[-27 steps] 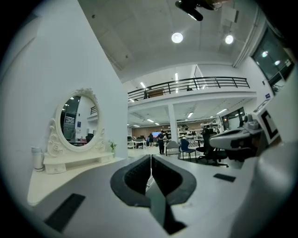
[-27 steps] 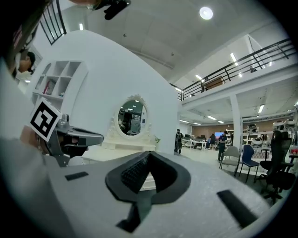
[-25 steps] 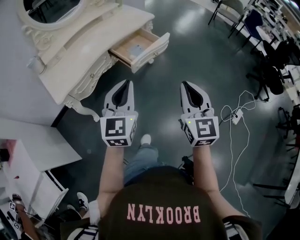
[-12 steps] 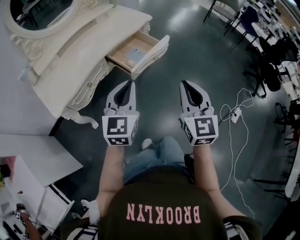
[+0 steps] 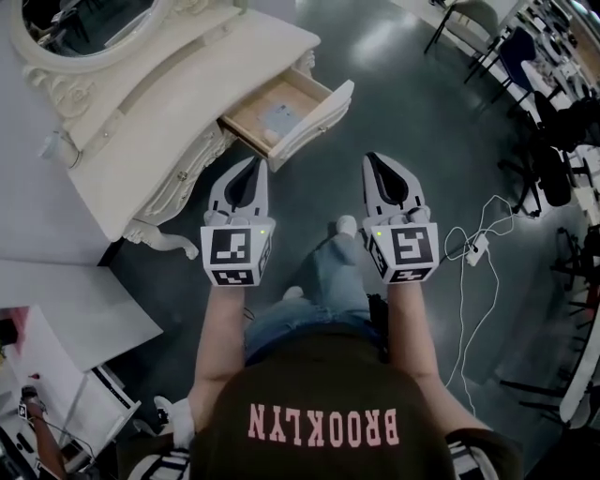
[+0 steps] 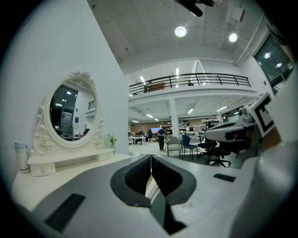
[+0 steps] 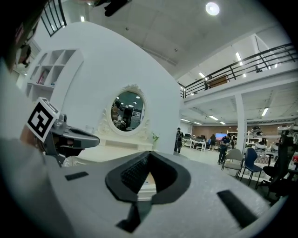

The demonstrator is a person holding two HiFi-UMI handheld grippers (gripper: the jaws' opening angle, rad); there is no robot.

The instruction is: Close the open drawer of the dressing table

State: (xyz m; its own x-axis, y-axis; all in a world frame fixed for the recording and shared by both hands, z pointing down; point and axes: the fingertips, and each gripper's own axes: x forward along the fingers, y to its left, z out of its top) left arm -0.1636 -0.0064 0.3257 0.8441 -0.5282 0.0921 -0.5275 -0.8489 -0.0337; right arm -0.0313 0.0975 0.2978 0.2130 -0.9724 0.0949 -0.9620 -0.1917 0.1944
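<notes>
The floor [image 5: 422,112] under me is dark and glossy, with ceiling lights reflecting off it. Off to my right a tangled white cable with a small plug block [image 5: 475,249] is lying on it, and dark office chairs [image 5: 548,169] stand further out that way. On my left there's a white cabinet [image 5: 66,309]. The cream dressing table stands on the floor ahead-left on curly legs [image 5: 159,234]. On its surface [image 5: 187,103] the oval mirror [image 5: 89,23] sits along the back on a low shelf. There's a pale canister [image 6: 21,157] at one end of that shelf and a tiny potted plant [image 6: 112,140] at the other.
</notes>
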